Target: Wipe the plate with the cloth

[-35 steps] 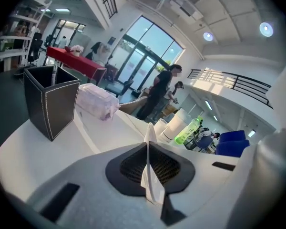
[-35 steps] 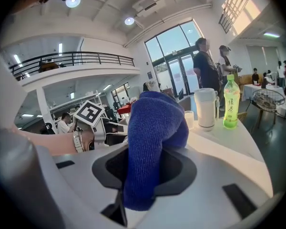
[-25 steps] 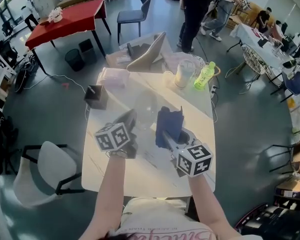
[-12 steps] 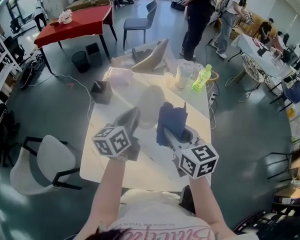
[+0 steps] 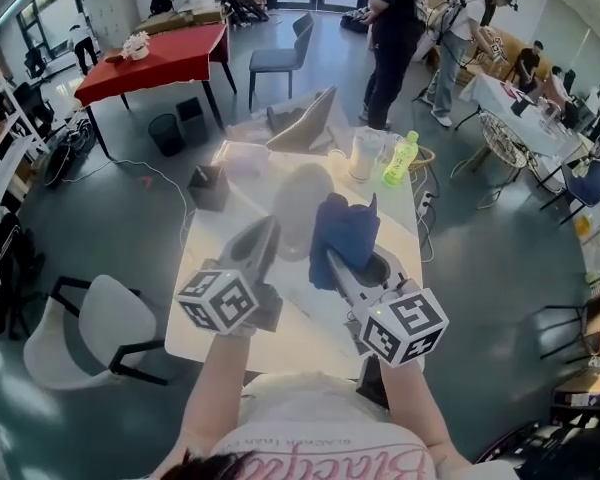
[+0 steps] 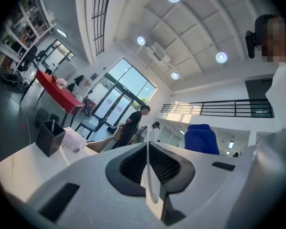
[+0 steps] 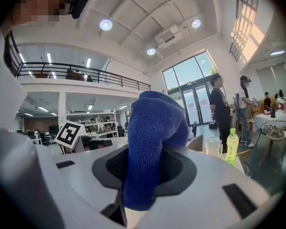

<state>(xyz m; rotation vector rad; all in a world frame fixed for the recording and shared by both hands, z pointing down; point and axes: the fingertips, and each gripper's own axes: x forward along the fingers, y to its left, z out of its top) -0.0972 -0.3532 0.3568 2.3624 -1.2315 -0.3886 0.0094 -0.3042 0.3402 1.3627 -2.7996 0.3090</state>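
Both held up over the middle of the table (image 5: 208, 240), side by side. Left tool (image 6: 150, 173) clamped narrow on the rim of a clear plate (image 5: 302, 200), upright, edge toward the tool. Right tool (image 7: 142, 175) pinching a blue cloth (image 5: 345, 230), bunched and standing up from the jaws, just right of the plate. Along the table's far edge: green bottle (image 5: 402, 158), pale jug (image 5: 365, 153), black box (image 5: 208, 186) toward the far left corner.

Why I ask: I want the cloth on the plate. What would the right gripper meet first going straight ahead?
Probably the plate held by the left gripper: in the head view the right gripper angles toward it, blue cloth leading. Depth is unclear.
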